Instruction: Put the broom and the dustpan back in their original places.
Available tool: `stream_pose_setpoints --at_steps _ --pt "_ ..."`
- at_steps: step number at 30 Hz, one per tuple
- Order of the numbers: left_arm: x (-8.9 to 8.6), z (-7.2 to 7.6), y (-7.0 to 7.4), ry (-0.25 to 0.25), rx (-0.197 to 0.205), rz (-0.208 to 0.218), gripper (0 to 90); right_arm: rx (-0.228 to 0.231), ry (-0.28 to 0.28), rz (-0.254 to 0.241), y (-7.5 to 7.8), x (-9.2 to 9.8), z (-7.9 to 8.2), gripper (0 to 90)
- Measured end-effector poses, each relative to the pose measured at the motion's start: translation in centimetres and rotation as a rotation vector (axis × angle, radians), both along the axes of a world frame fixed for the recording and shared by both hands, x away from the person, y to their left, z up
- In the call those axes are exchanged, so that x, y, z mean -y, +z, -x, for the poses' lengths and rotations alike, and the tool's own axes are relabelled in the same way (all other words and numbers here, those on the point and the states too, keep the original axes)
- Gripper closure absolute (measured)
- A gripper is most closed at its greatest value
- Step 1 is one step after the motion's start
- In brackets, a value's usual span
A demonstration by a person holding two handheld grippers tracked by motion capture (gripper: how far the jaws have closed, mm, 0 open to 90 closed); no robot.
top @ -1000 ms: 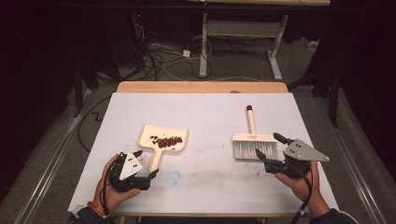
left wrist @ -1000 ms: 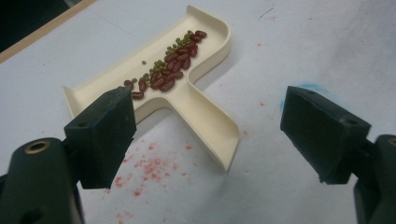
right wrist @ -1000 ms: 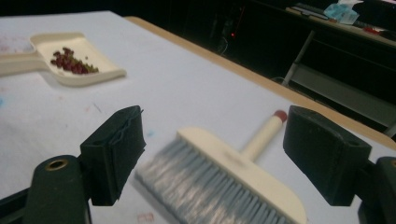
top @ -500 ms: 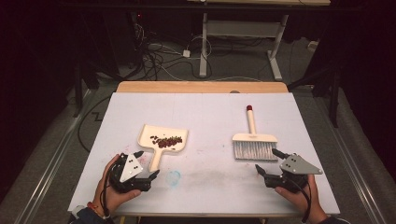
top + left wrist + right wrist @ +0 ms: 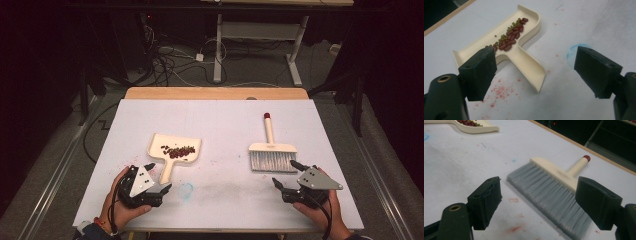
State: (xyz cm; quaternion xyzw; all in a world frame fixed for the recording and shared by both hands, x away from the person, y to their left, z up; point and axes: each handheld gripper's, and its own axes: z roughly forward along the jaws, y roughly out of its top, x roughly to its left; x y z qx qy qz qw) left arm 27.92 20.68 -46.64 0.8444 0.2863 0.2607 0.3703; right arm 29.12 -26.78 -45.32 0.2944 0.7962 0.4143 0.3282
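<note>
— Left gripper (image 5: 159,177), jaws wide apart, empty, just short of the cream dustpan (image 5: 524,57) handle. Beans (image 5: 510,37) heaped in the pan on the white table (image 5: 225,125).

— Probably light, stiff plastic; best pinched at the handle and kept level, or beans roll out.

— Right gripper (image 5: 286,174), likewise wide open, empty, near the hand brush (image 5: 554,187). Bristles soft; handle firmer.

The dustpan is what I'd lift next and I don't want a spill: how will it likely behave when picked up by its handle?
The dustpan looks like thin moulded plastic, so probably stiff and light. Its beans lie loose toward the back wall; tipping the open front edge down would likely roll them out. The smooth, narrow handle may twist in the left tool, whose jaws stand open.
</note>
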Motion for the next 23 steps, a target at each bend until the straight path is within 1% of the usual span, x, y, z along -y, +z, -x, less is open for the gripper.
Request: stream_pose_setpoints --at_steps 10,12,15,17,19,23 --pt "0.11 -0.09 -0.08 -0.008 -0.008 -0.004 17.9 0.002 0.005 0.008 0.06 -0.24 0.1 21.3" --pt "0.17 -0.1 -0.04 -0.008 -0.007 -0.005 17.9 -0.001 0.008 0.003 0.06 -0.2 0.09 21.5" --pt "0.22 -0.1 -0.03 -0.014 -0.007 -0.007 17.9 0.006 0.007 0.004 0.1 -0.21 0.12 21.6" --pt "0.19 -0.17 -0.06 -0.014 -0.01 -0.004 17.9 0.021 -0.007 -0.003 0.19 -0.17 0.14 21.7" --pt "0.16 -0.26 -0.07 -0.013 -0.011 -0.005 17.8 0.016 -0.011 -0.017 0.22 -0.09 0.04 21.4" --pt "0.3 -0.53 -0.05 -0.012 -0.011 -0.001 17.9 0.001 -0.011 -0.005 0.03 -0.13 0.01 21.0"
